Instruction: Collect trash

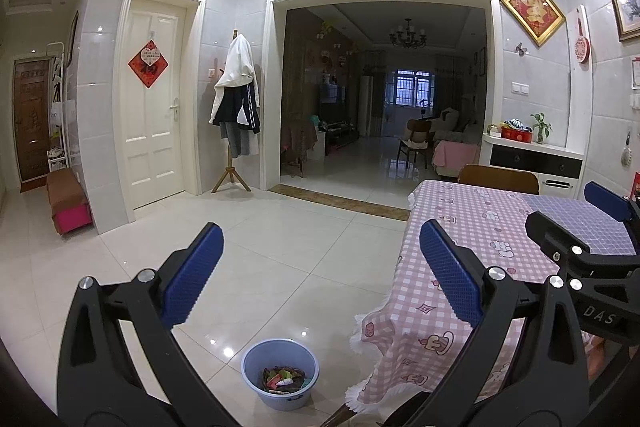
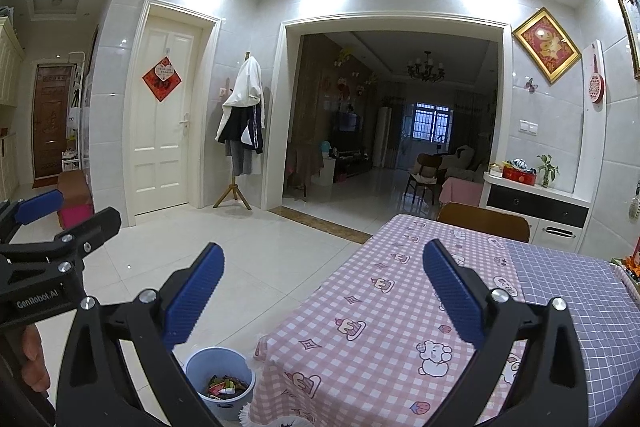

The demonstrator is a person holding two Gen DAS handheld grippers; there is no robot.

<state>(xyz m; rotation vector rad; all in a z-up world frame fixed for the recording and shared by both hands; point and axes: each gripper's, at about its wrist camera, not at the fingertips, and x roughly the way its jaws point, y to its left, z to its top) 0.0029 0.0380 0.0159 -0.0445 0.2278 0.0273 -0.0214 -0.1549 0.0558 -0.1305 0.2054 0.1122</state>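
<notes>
A light blue bin [image 1: 280, 379] stands on the white tiled floor beside the table, with several scraps of trash [image 1: 285, 378] in its bottom. In the right wrist view the bin [image 2: 220, 381] shows low between the fingers, with trash [image 2: 226, 386] inside. My left gripper [image 1: 320, 275] is open and empty, held high above the bin. My right gripper [image 2: 322, 291] is open and empty too, over the table's near corner. Each gripper appears in the other's view: the right one [image 1: 576, 223] at the right edge, the left one [image 2: 72, 215] at the left edge.
A table with a pink checked cloth [image 1: 460, 259] and a lilac cloth [image 1: 580, 223] fills the right side. A wooden chair [image 1: 498, 179] sits at its far end. A white sideboard [image 1: 532, 155], coat stand [image 1: 236, 99], white door [image 1: 154, 103] and red stool [image 1: 68, 203] line the walls.
</notes>
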